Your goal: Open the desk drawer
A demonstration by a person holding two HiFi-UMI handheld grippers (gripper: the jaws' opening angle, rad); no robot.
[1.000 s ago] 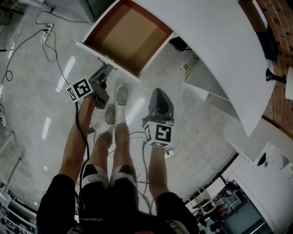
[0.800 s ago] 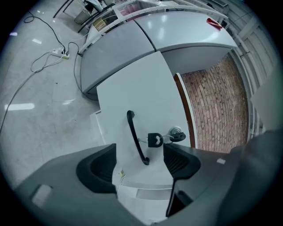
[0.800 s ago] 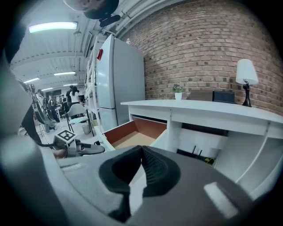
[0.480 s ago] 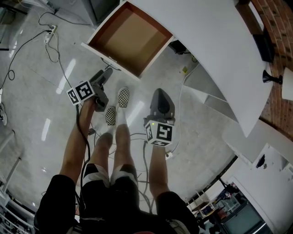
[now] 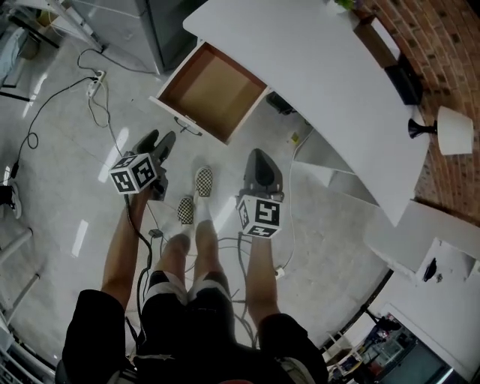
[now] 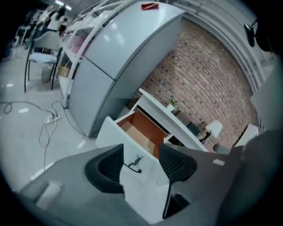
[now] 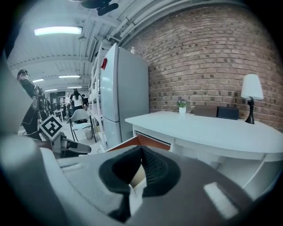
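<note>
The white desk (image 5: 337, 82) is standing on a glossy pale floor (image 5: 60, 150) against a brick wall (image 7: 199, 57), with a grey fridge (image 7: 124, 97) just beside the desk. The drawer (image 5: 214, 90) is hanging pulled out from under the desk, showing only its brown bottom. The left gripper (image 5: 156, 139) is hovering before the drawer, clear of it. Its jaws have just been closing but are standing apart, nothing between them. The right gripper (image 5: 259, 154) is holding its jaws together, empty. Only the head view is showing checkered shoes (image 5: 202, 180). Only the left gripper view is showing a red item (image 6: 149, 5) atop the fridge.
</note>
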